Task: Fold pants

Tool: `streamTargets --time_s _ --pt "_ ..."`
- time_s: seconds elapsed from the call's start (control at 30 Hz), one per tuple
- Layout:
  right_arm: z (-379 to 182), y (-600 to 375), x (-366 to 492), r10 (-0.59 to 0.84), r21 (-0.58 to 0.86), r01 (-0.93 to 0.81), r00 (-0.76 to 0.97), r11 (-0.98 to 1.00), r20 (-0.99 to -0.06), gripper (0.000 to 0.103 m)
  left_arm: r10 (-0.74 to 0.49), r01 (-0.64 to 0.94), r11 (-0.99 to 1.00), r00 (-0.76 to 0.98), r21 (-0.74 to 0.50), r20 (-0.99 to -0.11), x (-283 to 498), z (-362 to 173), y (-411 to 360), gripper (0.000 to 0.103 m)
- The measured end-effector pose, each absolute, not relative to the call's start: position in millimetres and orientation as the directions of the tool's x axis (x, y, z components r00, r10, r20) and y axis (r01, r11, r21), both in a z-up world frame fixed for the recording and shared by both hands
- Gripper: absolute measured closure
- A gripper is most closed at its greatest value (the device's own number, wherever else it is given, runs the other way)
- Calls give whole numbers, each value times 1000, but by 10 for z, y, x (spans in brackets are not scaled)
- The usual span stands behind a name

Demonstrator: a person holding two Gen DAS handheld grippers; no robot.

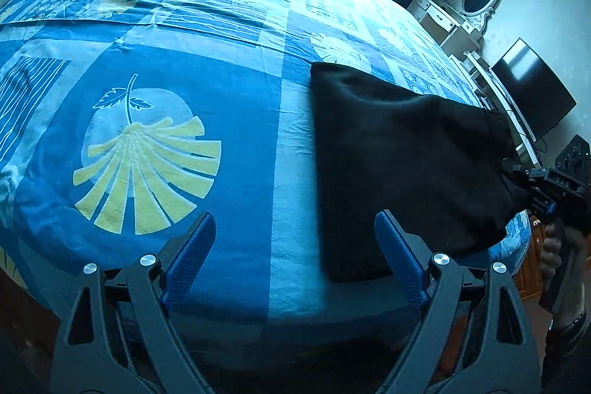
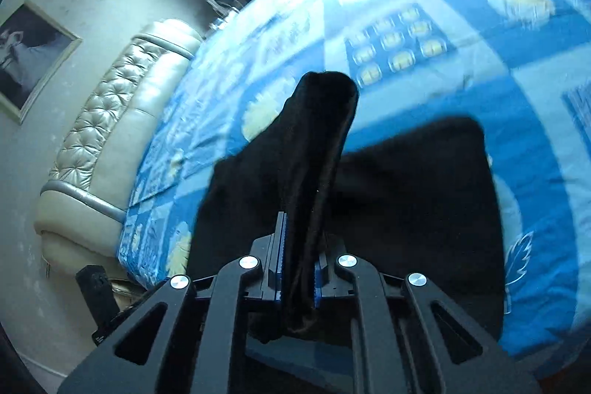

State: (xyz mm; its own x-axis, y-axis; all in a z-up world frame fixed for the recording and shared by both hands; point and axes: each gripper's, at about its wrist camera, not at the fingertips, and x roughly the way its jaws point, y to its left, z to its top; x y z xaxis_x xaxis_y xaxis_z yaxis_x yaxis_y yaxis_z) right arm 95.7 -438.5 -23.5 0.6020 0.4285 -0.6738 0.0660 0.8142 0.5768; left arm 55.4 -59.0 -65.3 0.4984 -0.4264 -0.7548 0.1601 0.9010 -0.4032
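Matt black cloth pants (image 1: 406,154)

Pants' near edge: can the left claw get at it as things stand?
Probably yes. The left claw is open and empty, the black pants lie just beside its right finger on the bedspread, and nothing sits between them.

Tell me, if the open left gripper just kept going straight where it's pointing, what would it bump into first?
Most likely the blue patterned bedsheet. The left gripper is open and angled down at bare sheet, with the black pants lying just off to its right. Depth is hard to judge, so its right finger might brush them.
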Motion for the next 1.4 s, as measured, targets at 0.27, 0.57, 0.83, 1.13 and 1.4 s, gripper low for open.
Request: streamTargets --time_s 0.27,0.57,0.83,1.13,1.4 --pt "-447 -4832 831 316 500 171 595 849 -739 92 -446 216 895 482 -390 -755 604 -609 -939 15" --pt "-923 -5115 870 378 594 234 583 770 -719 92 -396 197 918 426 -344 -814 711 -826 -1136 12" --pt "-1145 -5255 799 439 688 239 617 685 -652 92 -313 240 943 410 -230 -857 758 -955 -1302 9" --pt "-954 -5386 587 449 748 241 673 619 -588 65 -410 250 909 395 -333 -822 772 -844 -1073 6" --pt "-802 -5498 159 455 789 214 718 576 -527 27 -623 248 782 331 -571 -709 732 -779 -659 6"
